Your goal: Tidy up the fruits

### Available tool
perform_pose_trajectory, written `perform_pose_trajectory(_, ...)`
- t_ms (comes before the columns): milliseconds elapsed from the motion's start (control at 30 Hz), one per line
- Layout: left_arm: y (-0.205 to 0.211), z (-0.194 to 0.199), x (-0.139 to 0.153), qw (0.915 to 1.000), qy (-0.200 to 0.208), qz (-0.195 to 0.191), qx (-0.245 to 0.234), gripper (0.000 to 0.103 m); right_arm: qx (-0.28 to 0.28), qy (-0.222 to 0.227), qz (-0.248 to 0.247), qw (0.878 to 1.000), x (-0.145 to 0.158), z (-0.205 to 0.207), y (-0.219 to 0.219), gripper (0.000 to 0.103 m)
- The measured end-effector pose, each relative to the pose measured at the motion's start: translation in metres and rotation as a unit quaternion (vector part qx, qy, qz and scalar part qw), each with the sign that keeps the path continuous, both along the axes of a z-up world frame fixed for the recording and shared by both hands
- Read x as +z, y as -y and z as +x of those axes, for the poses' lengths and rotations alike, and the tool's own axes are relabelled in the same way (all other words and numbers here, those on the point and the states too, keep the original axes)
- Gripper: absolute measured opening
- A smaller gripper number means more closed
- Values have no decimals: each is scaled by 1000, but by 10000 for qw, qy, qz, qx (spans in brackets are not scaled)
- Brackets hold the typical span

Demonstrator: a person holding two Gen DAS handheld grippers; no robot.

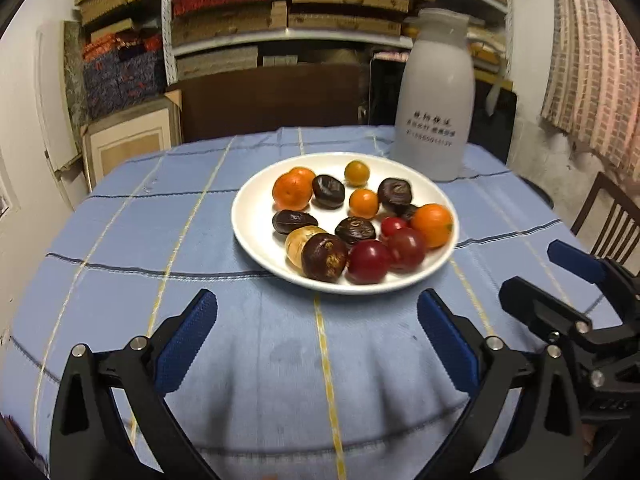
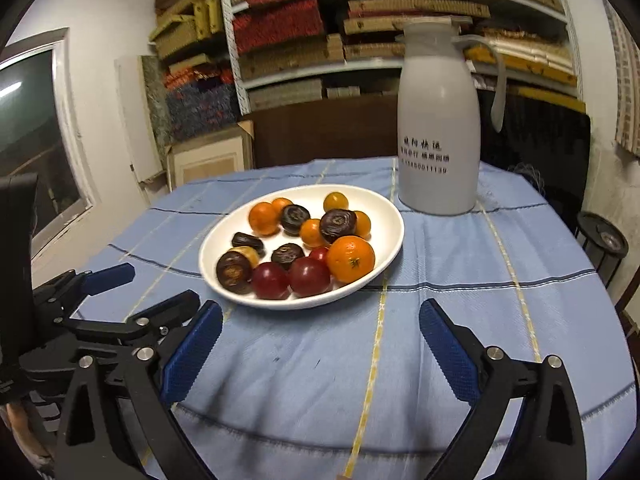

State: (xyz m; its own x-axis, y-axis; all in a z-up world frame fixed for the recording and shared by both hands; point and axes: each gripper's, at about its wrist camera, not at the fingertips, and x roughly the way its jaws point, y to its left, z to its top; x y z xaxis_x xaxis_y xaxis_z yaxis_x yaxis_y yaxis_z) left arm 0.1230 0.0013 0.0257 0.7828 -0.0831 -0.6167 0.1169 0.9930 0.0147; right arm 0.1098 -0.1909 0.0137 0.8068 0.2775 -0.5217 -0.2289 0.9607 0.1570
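Note:
A white plate (image 1: 256, 196) (image 2: 384, 212) on the blue checked tablecloth holds mixed fruit: oranges (image 1: 292, 190) (image 2: 351, 259), small yellow-orange fruits (image 1: 357, 172), red fruits (image 1: 367, 261) (image 2: 270, 280) and dark brown fruits (image 1: 324, 257) (image 2: 338, 225). My left gripper (image 1: 318, 330) is open and empty, hovering over the cloth in front of the plate. My right gripper (image 2: 320, 332) is open and empty, also just short of the plate; it shows at the right edge of the left wrist view (image 1: 560, 280). The left gripper shows at the left of the right wrist view (image 2: 132, 288).
A tall white jug (image 1: 436, 96) (image 2: 440, 128) stands behind the plate to the right. Shelves of stacked boxes (image 1: 280, 8) fill the back wall. A wooden chair (image 1: 612, 220) stands right of the table. A dark round stool (image 2: 604, 240) is at the far right.

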Motion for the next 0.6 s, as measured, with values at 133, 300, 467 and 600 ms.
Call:
perform_pose_trajectory(133, -7, -31, 8, 9996, 174, -213, 28, 99, 18, 70, 152, 9999, 2, -25, 8, 99)
perform_pose_trajectory(300, -14, -53, 8, 9992, 251, -278, 136, 99, 68, 87, 329, 9994, 0, -44, 13, 99)
perform_pose_trajectory(467, -12, -62, 5, 9994, 262, -142, 184, 99, 143, 177, 227, 9995, -2, -50, 9, 99)
perform_pose_trajectory(600, -6, -65, 2, 9989, 302, 177, 324, 99, 224, 346, 139, 9991, -1, -55, 5, 99)
